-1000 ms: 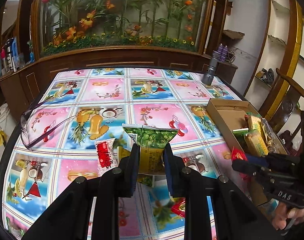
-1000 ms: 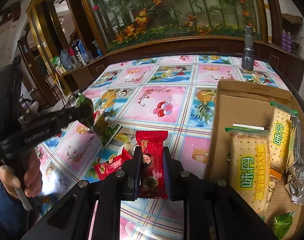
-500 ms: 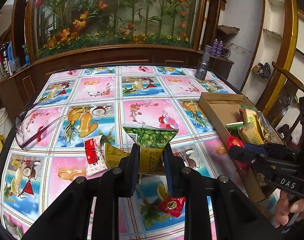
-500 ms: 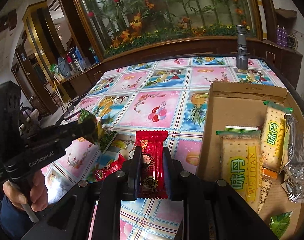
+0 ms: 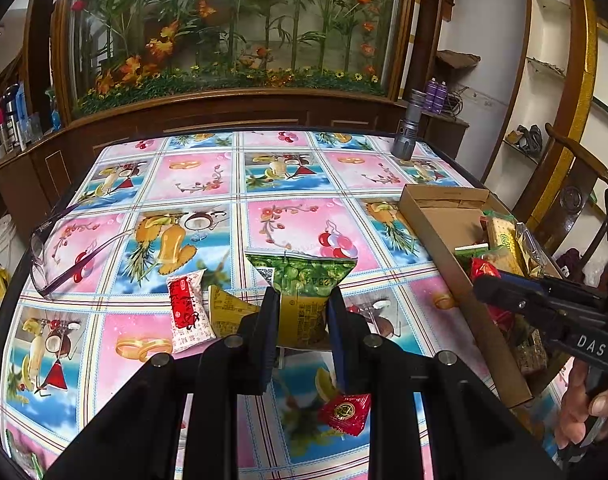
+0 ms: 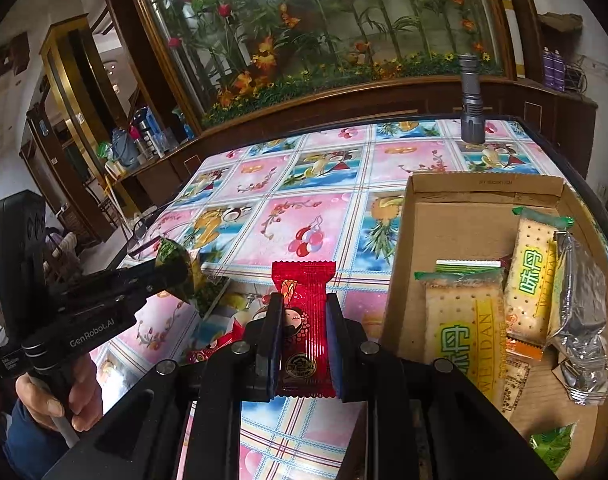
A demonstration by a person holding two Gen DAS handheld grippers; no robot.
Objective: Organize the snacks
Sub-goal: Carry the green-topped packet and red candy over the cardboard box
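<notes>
A green and yellow snack packet (image 5: 304, 292) is being held clamped between the fingers (image 5: 266, 328) of the left gripper (image 5: 302, 330), lifted above the tabletop (image 5: 208, 178) to the left of the cardboard box (image 5: 436, 220). A red candy packet (image 6: 304, 320) is being gripped between the fingers (image 6: 273, 340) of the right gripper (image 6: 304, 342), which are pressed together on its sides; it is being carried just left of the cardboard box (image 6: 400, 264), close to the box's near left wall. In the left wrist view, the right gripper is being seen from the side with its tips over the box's near end, and the hand (image 5: 584, 408) holding it is showing at the lower right corner.

Inside the box, two yellow cracker packs (image 6: 468, 320), a silver foil packet (image 6: 584, 320) and a green packet (image 6: 552, 444) are lying. On the tabletop left of the box, a small red and white sachet (image 5: 186, 310), a yellow packet (image 5: 228, 310) and a small red candy (image 5: 346, 412) are being left loose. Further left of the box, a pair of glasses (image 5: 64, 256) is resting near the tabletop's edge. Beyond the box's far end, a grey flashlight (image 6: 471, 100) is standing upright. In the right wrist view, the left gripper is being held by a hand (image 6: 52, 396) well to the left of the box.
</notes>
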